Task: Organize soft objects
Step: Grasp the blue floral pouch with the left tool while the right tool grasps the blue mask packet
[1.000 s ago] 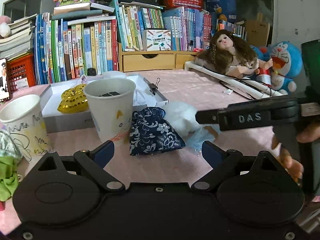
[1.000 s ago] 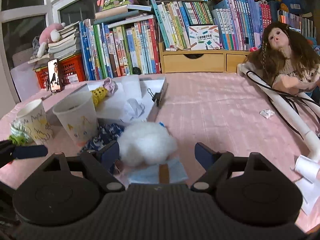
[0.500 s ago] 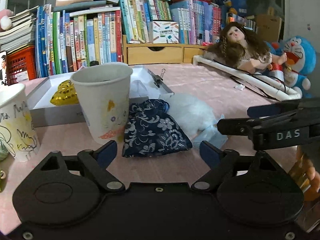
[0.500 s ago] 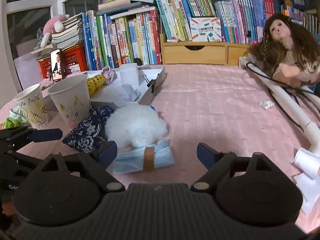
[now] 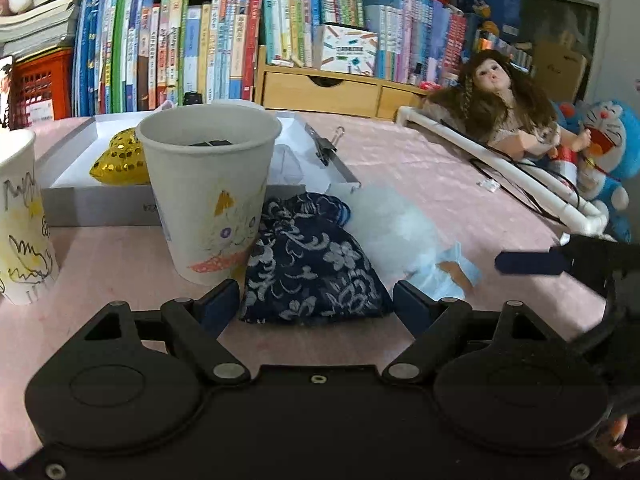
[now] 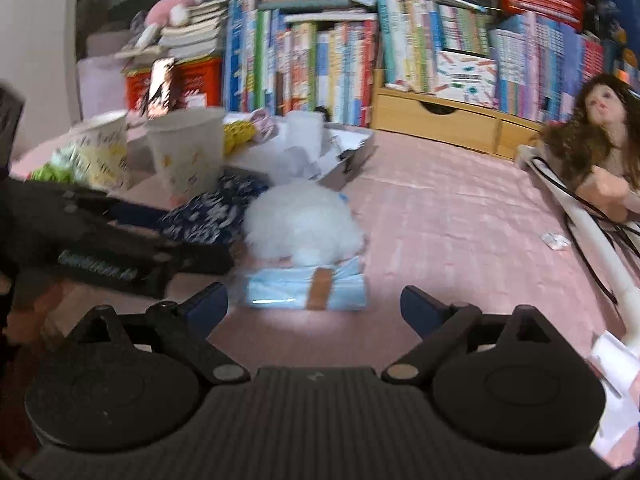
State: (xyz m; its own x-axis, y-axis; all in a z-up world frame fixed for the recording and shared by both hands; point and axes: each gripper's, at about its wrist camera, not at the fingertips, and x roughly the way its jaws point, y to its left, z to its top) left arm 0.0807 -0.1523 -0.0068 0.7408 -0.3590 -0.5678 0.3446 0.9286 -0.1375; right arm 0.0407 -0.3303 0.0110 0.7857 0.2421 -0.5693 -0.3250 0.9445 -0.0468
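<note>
1. Now the left claw (image 5: 316,302) is low over the pink table (image 5: 420,168), its blue pads either side of the near edge of the navy pouch (image 5: 308,268); they stand partly apart with a gap to the cloth on each side, so nothing is gripped. It looks lined up that way to take the pouch.
2. Just left of that claw stands a paper cup (image 5: 208,196), touching the pouch; beyond both lies the white tray (image 5: 72,168) with a gold pouch (image 5: 120,160) in it, likely where soft things go.
3. Right of the pouch and touching it sits a white fluff ball (image 5: 392,224), resting on a blue mask pack (image 5: 452,276).
4. The right claw (image 6: 314,306) hangs just short of the mask pack (image 6: 306,290), empty and widening, the fluff ball (image 6: 302,226) beyond it. Seemingly it is readied for that pair.
5. Against a second ago: the left claw has come closer and lower onto the pouch and narrowed; the right claw has spread wider and rolled, and the mask pack now shows clear of it.
</note>
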